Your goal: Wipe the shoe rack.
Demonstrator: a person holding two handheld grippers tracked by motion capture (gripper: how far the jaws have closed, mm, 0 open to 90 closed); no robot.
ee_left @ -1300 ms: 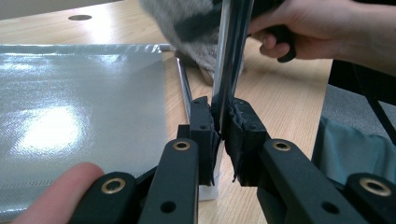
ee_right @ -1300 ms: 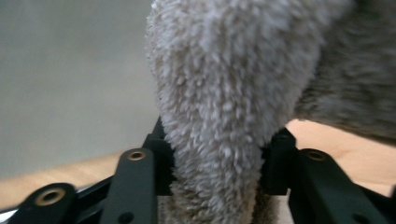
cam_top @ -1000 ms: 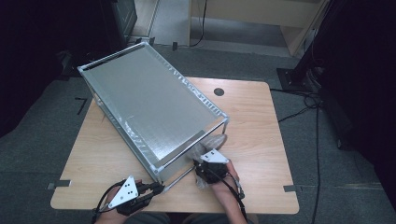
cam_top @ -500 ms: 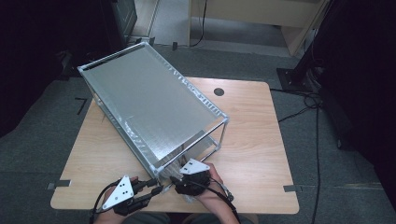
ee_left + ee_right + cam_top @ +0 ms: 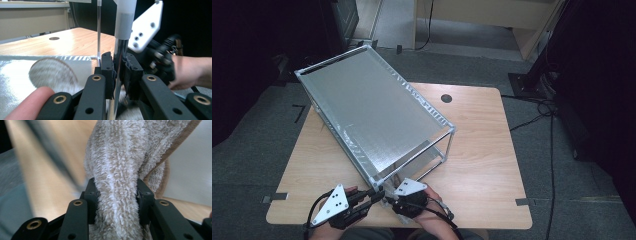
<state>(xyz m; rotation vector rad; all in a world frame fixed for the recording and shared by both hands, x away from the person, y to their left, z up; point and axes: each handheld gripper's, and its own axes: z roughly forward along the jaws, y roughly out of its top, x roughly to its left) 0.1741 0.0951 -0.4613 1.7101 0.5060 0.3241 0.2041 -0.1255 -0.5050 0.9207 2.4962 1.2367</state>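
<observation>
A metal frame with a silvery top panel (image 5: 372, 115) stands tilted on the wooden table (image 5: 482, 150). My left gripper (image 5: 374, 194) is at the frame's near corner. Its jaws have just been closing and are shut on the chrome corner post (image 5: 119, 53), seen in the left gripper view (image 5: 120, 72). My right gripper (image 5: 393, 201) sits just to the right of it, by the same corner. Its jaws (image 5: 117, 195) have just been closing and pinch a fluffy beige cloth (image 5: 117, 165) that hangs between the pads. The cloth (image 5: 52, 73) also lies on the frame's silvery lower sheet.
The frame covers the left and middle of the table. A round hole (image 5: 445, 98) sits near the table's far edge. Bare wood lies to the right of the frame. Cables (image 5: 532, 120) run over the grey floor at the right.
My right gripper has moved left and toward the near edge, up to the frame's near corner, with the cloth in it. My left gripper stays at the corner post.
</observation>
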